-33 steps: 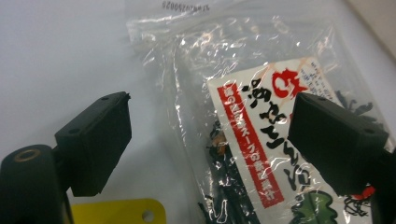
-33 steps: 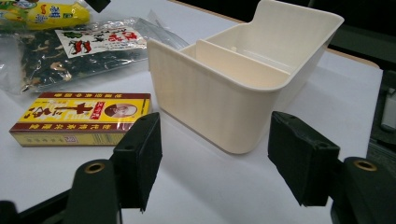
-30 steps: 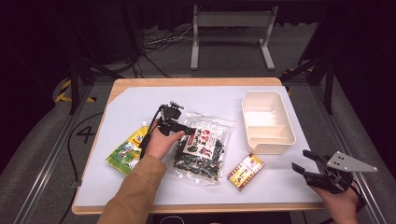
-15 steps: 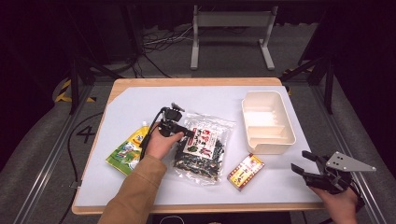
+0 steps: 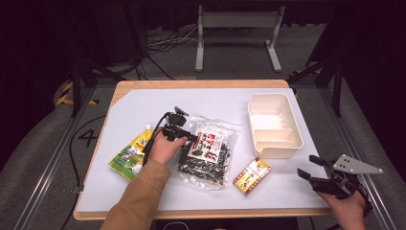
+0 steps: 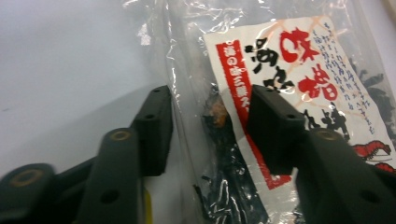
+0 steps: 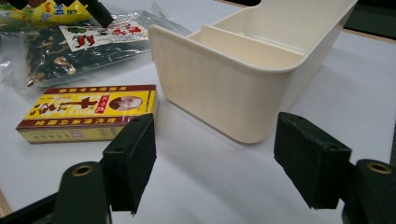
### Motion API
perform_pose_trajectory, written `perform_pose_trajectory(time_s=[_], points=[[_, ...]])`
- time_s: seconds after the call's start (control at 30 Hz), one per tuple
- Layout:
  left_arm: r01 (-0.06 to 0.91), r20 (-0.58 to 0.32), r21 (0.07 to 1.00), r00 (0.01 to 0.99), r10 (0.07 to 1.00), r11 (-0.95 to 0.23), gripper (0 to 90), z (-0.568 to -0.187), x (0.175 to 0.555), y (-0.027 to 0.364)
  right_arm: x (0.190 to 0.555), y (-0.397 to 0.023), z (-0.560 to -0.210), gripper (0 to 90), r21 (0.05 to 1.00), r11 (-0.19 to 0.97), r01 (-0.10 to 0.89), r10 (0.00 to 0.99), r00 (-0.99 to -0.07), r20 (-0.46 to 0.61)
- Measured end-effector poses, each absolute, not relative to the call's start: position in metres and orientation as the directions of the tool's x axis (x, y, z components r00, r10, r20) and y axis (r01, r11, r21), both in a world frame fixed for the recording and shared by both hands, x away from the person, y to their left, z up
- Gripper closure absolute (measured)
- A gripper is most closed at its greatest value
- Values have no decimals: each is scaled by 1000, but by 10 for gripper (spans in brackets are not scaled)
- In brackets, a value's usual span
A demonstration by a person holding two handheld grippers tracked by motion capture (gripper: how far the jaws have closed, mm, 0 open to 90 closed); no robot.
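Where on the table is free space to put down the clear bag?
Free: the white mat behind the clear bag, up to the cream bin. Crowded: the front middle, between the green pouch, bag and yellow box.

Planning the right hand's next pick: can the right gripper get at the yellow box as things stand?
Probably yes. The right gripper is open, and only bare table lies between it and the yellow box; the cream bin sits off to the side.

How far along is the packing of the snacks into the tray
Nothing is packed: the cream tray looks empty. In hand: the left gripper, jaws just closing, straddles the clear seaweed bag's edge. Left: the bag, yellow box and green pouch. The right gripper waits open.
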State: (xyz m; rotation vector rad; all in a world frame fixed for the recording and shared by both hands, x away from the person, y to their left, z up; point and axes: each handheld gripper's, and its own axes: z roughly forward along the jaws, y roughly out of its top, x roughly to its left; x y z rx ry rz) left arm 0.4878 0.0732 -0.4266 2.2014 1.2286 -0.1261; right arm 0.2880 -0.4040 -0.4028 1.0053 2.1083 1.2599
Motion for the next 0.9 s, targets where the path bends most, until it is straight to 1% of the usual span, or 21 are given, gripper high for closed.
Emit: perform_pose_trajectory(time_s=[0.1,0.3,0.33,0.53,0.7,0.9], points=[[774,-313,485,588,746,-407,652,-425,482,68,289,-405,-403,291,890,289,353,795,-607,-17],[760,-293,505,597,747,-409,763,-424,480,68,289,-403,-403,292,891,292,348,788,-616,-18],[763,-290,505,590,754,-403,800,-423,478,67,289,-403,-403,292,890,293,348,787,-617,-18],[767,-307,517,582,753,-381,842,-423,478,71,289,-402,-404,312,887,305,347,782,-623,-25],[760,-318,535,586,746,-369,853,-419,477,73,287,-403,-405,361,894,324,310,769,-636,-58],[751,-347,562,594,726,-347,870,-408,473,81,286,-402,-405,374,890,319,327,775,-630,-46]])
